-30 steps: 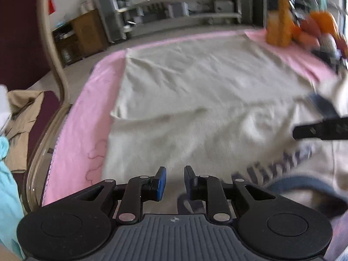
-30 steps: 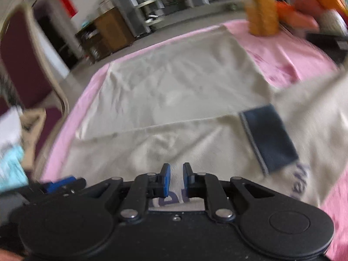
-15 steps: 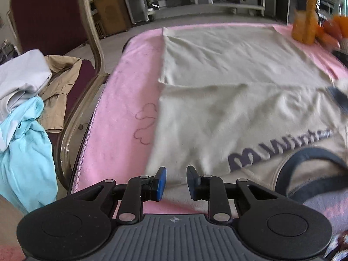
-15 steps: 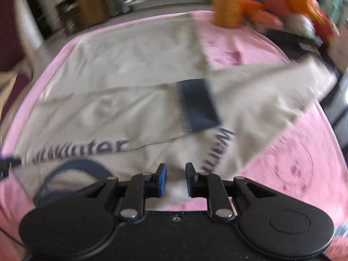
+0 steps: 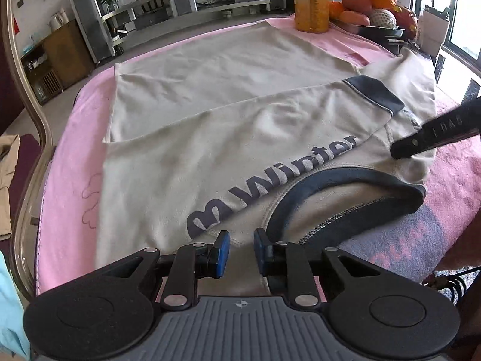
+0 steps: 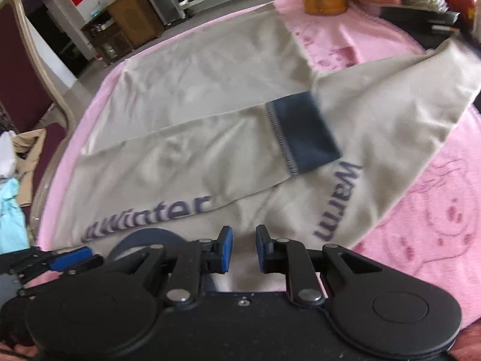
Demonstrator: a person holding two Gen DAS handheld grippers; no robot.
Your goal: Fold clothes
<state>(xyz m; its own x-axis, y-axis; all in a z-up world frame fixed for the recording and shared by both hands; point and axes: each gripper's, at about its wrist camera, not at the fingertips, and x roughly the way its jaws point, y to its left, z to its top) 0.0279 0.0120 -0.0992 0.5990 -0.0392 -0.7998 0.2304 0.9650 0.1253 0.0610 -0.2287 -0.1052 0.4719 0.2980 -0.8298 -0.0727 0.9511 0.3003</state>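
A beige sweatshirt [image 5: 210, 126] with "Warm Winter" lettering lies flat on a pink cloth [image 5: 78, 156] over the table. One sleeve is folded across the chest, and its navy cuff [image 6: 300, 132] rests near the lettering. My left gripper [image 5: 241, 252] hovers at the near hem beside the navy collar [image 5: 345, 186]. Its jaws are closing, with fabric below them but nothing pinched. My right gripper [image 6: 244, 248] stands slightly open over the shirt's near edge, holding nothing. One of its fingers [image 5: 433, 138] reaches in from the right in the left wrist view.
An orange bottle [image 5: 311, 6] and a tray of fruit [image 5: 372, 3] stand at the table's far right. A chair [image 5: 27, 90] at the left holds a tan garment [image 5: 6, 180] and a light blue one [image 5: 9, 300]. Shelves and cabinets line the far wall.
My left gripper swung out to the shirt's left edge, then back right to the collar. The right gripper slid right along the near edge. The sleeve stays folded across the chest.
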